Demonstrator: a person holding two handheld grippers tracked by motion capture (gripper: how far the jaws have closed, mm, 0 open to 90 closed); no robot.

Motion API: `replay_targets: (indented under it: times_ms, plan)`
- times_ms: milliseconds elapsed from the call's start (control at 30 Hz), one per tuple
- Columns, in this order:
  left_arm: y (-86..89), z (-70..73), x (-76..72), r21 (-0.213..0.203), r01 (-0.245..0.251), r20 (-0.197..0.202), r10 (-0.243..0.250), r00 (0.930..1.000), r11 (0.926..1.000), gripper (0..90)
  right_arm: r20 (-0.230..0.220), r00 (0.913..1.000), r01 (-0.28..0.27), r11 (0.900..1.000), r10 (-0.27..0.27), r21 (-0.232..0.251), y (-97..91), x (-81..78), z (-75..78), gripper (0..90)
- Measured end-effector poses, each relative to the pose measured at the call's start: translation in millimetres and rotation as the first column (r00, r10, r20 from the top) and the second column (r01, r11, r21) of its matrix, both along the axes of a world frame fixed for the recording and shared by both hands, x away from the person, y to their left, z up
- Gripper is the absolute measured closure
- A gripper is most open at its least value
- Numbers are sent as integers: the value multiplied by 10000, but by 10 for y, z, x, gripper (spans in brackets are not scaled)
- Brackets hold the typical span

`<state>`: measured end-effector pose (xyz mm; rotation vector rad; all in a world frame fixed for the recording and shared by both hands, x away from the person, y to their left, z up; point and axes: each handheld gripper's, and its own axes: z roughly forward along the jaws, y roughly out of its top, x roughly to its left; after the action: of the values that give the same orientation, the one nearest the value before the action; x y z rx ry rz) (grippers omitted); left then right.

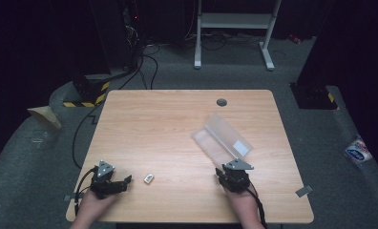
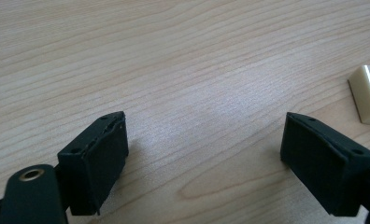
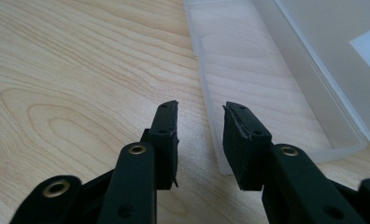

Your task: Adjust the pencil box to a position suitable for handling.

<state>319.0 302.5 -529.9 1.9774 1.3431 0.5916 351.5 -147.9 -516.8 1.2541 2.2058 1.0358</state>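
A clear plastic box (image 1: 215, 141) lies open on the right half of the wooden table (image 1: 177, 124), its lid raised and bearing a white label (image 1: 242, 148). My right gripper (image 1: 232, 168) sits at the box's near corner. In the right gripper view its jaws (image 3: 200, 112) stand a narrow gap apart, with the near edge of the box (image 3: 267, 84) in that gap and no pad pressing on it. My left gripper (image 1: 126, 183) rests low at the table's front left, open wide (image 2: 204, 140) over bare wood. A small cream block (image 1: 149, 178) (image 2: 369, 93) lies just to its right.
A grey cable grommet (image 1: 221, 102) is set in the table near its far edge. A strip of tape (image 1: 304, 191) sticks at the front right corner. Beyond the table stand a white desk frame (image 1: 235, 21) and floor cables (image 1: 149, 62).
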Motion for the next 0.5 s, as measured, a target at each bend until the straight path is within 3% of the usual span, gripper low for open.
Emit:
replay_targets:
  times_ms: [500]
  plan:
    - [2,-1,0,-12,20,1,-20,10000,10000,153,-166,9979,624,9980,-622,140,-319,-27,22,580]
